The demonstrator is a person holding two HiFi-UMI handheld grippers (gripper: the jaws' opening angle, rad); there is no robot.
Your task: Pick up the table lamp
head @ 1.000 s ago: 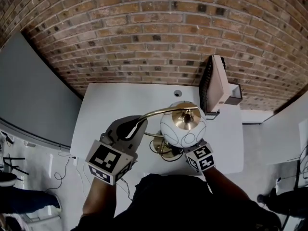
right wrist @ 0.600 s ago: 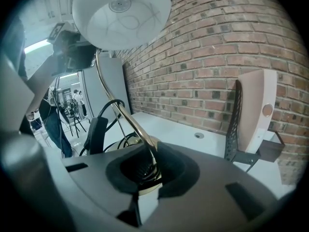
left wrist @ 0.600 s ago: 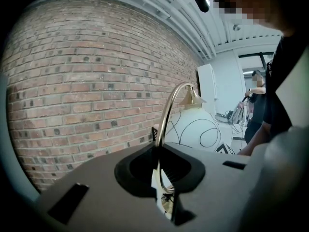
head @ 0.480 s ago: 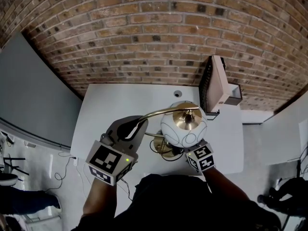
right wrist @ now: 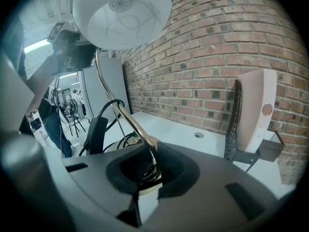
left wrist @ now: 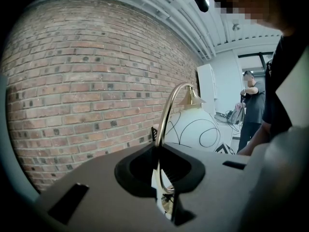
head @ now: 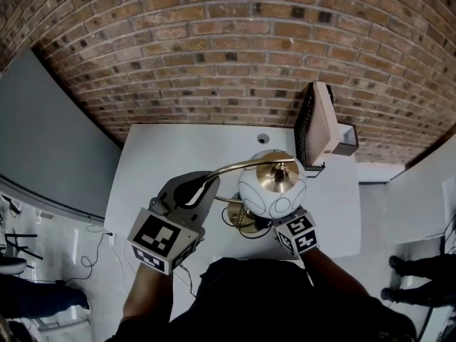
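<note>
Unmoved, left hand-held gripper (head: 202, 189) and right hand-held gripper (right wrist: 146, 177) stay clenched on the table lamp (head: 269, 191).

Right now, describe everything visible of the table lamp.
The table lamp has a white globe shade drawn with thin dark lines and capped in brass. It hangs from a curved brass arm that rises from a round brass base above the white table. A black cord loops beside the base. The left claw is shut on the arm, the right claw on the stem lower down. Whether the base has lifted cannot be told.
</note>
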